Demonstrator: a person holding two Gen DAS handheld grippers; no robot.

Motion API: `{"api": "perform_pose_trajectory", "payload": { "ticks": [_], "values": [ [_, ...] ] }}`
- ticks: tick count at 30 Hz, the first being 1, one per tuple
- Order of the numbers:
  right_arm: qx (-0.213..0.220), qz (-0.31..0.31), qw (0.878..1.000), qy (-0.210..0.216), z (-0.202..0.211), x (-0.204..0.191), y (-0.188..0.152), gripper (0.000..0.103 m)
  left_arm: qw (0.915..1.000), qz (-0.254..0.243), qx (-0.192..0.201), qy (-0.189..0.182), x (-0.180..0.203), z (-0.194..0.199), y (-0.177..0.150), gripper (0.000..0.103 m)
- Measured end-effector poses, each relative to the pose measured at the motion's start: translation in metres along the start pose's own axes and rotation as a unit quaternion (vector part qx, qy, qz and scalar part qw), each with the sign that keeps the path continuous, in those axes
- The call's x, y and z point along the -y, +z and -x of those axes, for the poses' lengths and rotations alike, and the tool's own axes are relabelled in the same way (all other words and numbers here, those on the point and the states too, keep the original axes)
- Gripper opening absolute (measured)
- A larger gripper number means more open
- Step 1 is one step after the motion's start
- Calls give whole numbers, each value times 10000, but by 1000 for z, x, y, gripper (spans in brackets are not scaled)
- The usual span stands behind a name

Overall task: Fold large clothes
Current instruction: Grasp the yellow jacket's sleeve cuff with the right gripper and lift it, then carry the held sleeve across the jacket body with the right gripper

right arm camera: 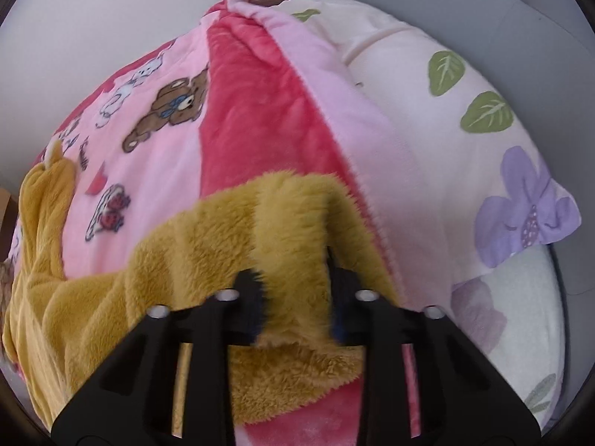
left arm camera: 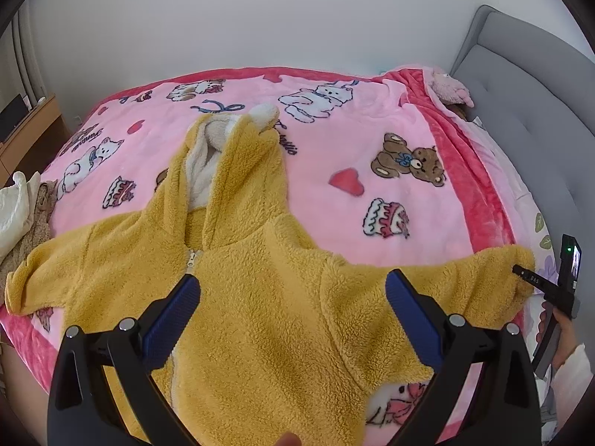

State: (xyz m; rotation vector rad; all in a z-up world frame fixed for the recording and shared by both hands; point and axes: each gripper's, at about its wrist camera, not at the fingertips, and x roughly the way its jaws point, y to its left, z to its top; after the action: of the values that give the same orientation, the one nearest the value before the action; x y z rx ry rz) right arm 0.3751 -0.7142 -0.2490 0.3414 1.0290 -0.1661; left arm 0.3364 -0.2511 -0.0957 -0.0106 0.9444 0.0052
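A mustard-yellow fleece hooded jacket (left arm camera: 267,297) lies front-up on a pink blanket (left arm camera: 334,141), zipper at the left of centre, hood with cream lining pointing to the far side, both sleeves spread out. My left gripper (left arm camera: 292,297) is open and empty, hovering above the jacket's chest. My right gripper (right arm camera: 295,297) is shut on the cuff of the jacket's right-hand sleeve (right arm camera: 290,215); it also shows at the right edge of the left wrist view (left arm camera: 520,273), holding the sleeve end stretched out.
A grey padded headboard (left arm camera: 528,111) stands at the right, with a floral pillow (right arm camera: 465,148) and a pink plush toy (left arm camera: 450,89) near it. Cream and brown clothes (left arm camera: 22,208) lie at the bed's left edge. A wooden cabinet (left arm camera: 29,130) stands beyond it.
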Motion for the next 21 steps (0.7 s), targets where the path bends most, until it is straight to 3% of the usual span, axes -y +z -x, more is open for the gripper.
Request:
{"api": "perform_pose_trajectory", "payload": {
  "ticks": [3, 7, 9, 15, 18, 21],
  "values": [
    [318, -91, 9986, 403, 26, -13, -2, 14, 9999, 29, 9, 108, -6, 0, -1, 98],
    [955, 250, 9901, 1002, 89, -78, 1, 14, 9997, 148, 47, 185, -27, 5, -1, 98],
    [1122, 601, 9819, 1402, 120, -129, 4, 13, 9996, 179, 56, 232, -41, 5, -1, 98],
    [1223, 1394, 9403, 2855, 182, -297, -2, 13, 9978, 462, 185, 436, -109, -12, -9, 98],
    [1117, 1660, 9249, 3234, 188, -377, -13, 13, 9972, 496, 211, 526, -150, -18, -14, 98],
    [986, 1787, 9181, 3398, 182, -454, -29, 13, 9979, 492, 234, 346, -198, -12, -22, 98]
  ]
}}
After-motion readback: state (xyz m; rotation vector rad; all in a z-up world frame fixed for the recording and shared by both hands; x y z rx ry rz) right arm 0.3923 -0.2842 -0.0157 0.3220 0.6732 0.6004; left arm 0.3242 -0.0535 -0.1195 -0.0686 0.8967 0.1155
